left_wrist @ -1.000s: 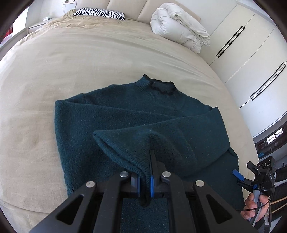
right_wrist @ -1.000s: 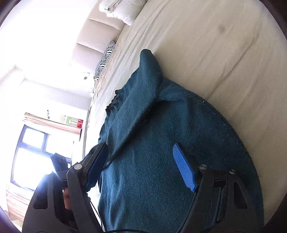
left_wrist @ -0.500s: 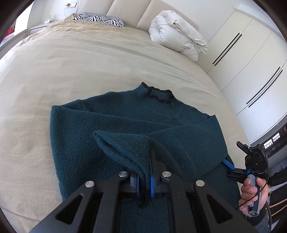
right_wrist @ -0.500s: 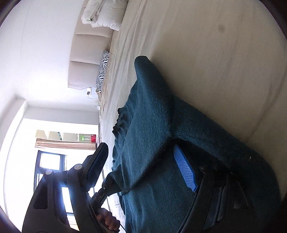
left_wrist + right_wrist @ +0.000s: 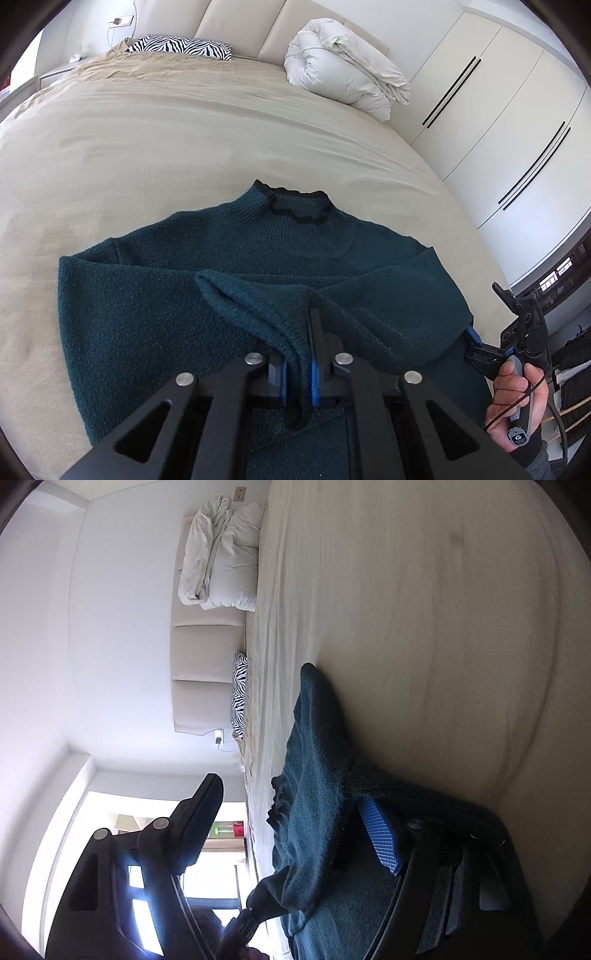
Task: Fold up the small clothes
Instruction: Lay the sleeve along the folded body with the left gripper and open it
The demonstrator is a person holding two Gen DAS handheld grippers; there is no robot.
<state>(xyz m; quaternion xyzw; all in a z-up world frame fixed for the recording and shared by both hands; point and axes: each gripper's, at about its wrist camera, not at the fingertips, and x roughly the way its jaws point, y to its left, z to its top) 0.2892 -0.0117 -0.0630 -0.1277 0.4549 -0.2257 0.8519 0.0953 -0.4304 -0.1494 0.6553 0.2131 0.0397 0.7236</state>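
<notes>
A bedroom in a home. Wide bed (image 5: 155, 140) under a beige cover, padded headboard (image 5: 236, 22) behind it, zebra-striped pillow (image 5: 177, 46) and rolled white duvet (image 5: 343, 74) at the head end. Tall white wardrobe (image 5: 491, 122) with long dark handles along one side. Wall socket (image 5: 120, 20) with a cable above a bedside table (image 5: 55, 72); bright window (image 5: 207, 882) beyond.

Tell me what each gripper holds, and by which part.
Left gripper: the teal sweater, pinched at a ribbed edge. Right gripper: open, gripping nothing.
</notes>
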